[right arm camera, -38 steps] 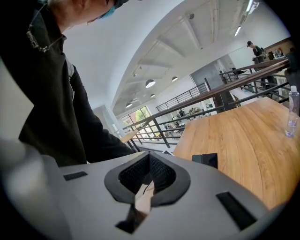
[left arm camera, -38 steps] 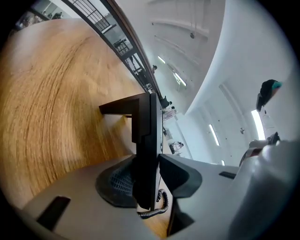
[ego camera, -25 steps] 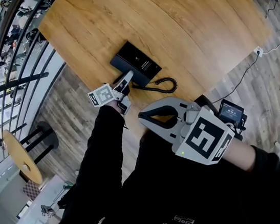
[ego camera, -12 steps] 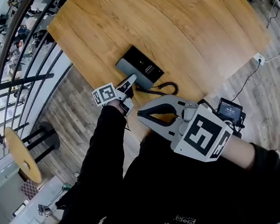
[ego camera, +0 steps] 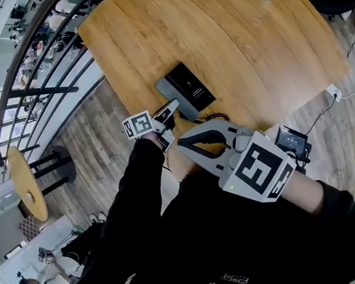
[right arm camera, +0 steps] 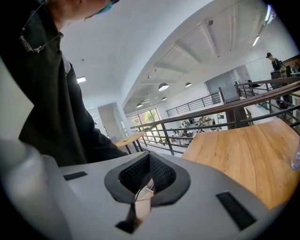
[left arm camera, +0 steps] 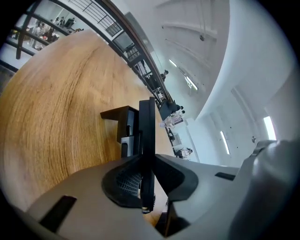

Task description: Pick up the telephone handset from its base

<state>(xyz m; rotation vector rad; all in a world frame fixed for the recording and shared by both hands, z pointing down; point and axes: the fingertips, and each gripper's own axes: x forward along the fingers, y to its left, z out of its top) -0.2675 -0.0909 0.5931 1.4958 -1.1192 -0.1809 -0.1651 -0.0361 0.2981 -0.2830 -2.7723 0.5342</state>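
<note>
Both closed: left gripper point(ego camera: 172, 106), jaws just closing, pinches handset point(left arm camera: 146, 131) edge-on; likely light, rigid, slick; cord point(ego camera: 216, 117) at 3 o'clock may tug; right gripper point(ego camera: 182, 146) empty.

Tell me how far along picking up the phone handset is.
Done: the left tongs are at the telephone on the wooden table. In hand: their jaws have just been closing and now pinch the black handset. To do: lifting it clear of the base; I can't tell whether it has risen yet.
</note>
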